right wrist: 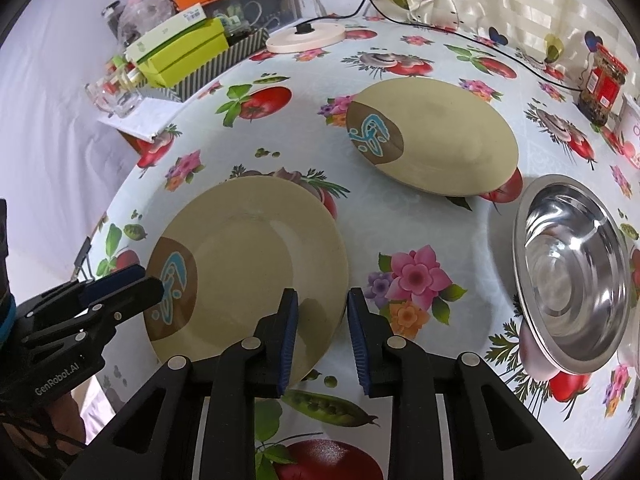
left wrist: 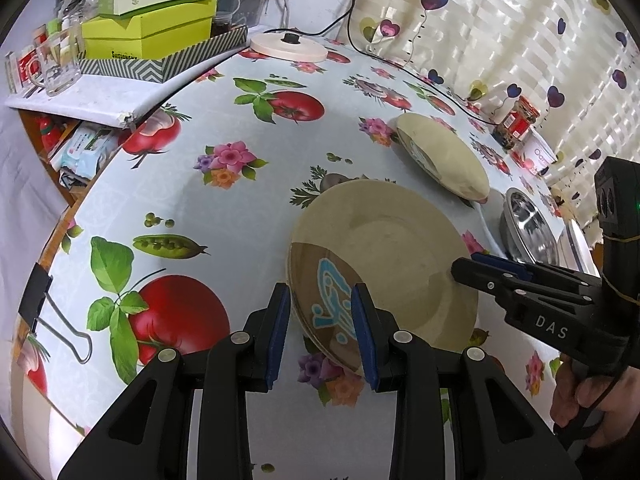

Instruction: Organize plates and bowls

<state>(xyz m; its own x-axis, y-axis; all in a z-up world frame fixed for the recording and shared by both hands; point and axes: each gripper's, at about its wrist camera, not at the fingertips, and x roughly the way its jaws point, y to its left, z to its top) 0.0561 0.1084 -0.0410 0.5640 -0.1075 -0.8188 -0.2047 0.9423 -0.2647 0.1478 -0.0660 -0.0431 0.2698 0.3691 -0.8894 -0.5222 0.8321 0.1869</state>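
Note:
A beige plate (left wrist: 392, 256) with a brown and blue patch lies on the flowered tablecloth; it also shows in the right wrist view (right wrist: 248, 268). My left gripper (left wrist: 320, 332) is open, its jaws straddling the plate's patterned edge. My right gripper (right wrist: 322, 340) is open, its jaws straddling the opposite edge. A second matching plate (right wrist: 436, 140) lies farther back, also in the left wrist view (left wrist: 444, 156). A steel bowl (right wrist: 576, 276) sits at the right, also in the left wrist view (left wrist: 528, 232).
A round cream lid (right wrist: 306, 38) with a black knob lies at the table's far edge. Green boxes (left wrist: 148, 28) and a glass mug (left wrist: 56, 64) sit on a side shelf. A jar (right wrist: 604, 84) stands by the curtain. A black cable (right wrist: 520, 60) crosses the table.

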